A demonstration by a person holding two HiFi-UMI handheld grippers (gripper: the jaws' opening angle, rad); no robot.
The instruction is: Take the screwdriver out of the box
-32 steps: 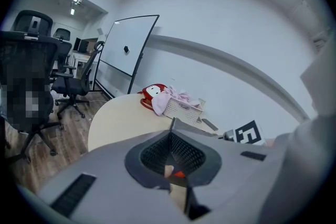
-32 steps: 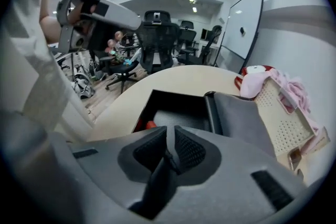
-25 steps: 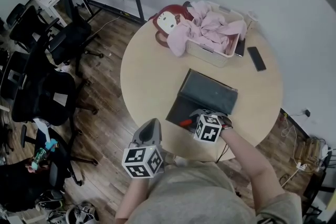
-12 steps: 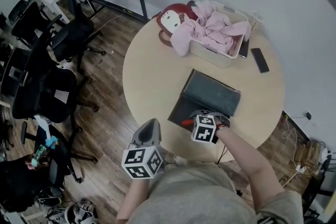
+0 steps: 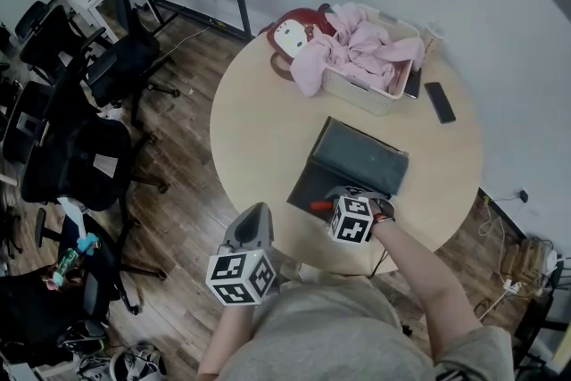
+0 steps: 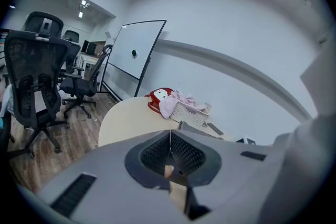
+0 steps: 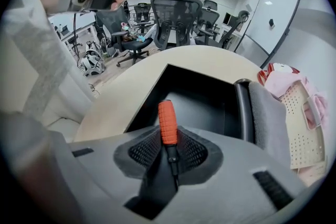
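A dark box (image 5: 357,158) lies open on the round table (image 5: 259,129), its tray toward me. The screwdriver (image 7: 168,123) has an orange ribbed handle and a black shaft, and its orange handle (image 5: 318,206) shows at the tray's near corner. My right gripper (image 7: 168,141) points steeply down into the tray (image 7: 205,99). Its jaws are closing with the handle between them, the pads standing close on either side. In the head view the right gripper (image 5: 332,202) is over the box's near edge. My left gripper (image 5: 252,223) hangs off the table's near side, shut and empty, with its pads meeting (image 6: 169,152).
A white basket (image 5: 375,94) with pink cloth and a red plush toy (image 5: 290,36) sit at the table's far side. A phone (image 5: 442,101) lies at the right. Office chairs (image 5: 80,165) stand on the wooden floor to the left. A whiteboard (image 6: 134,55) stands beyond.
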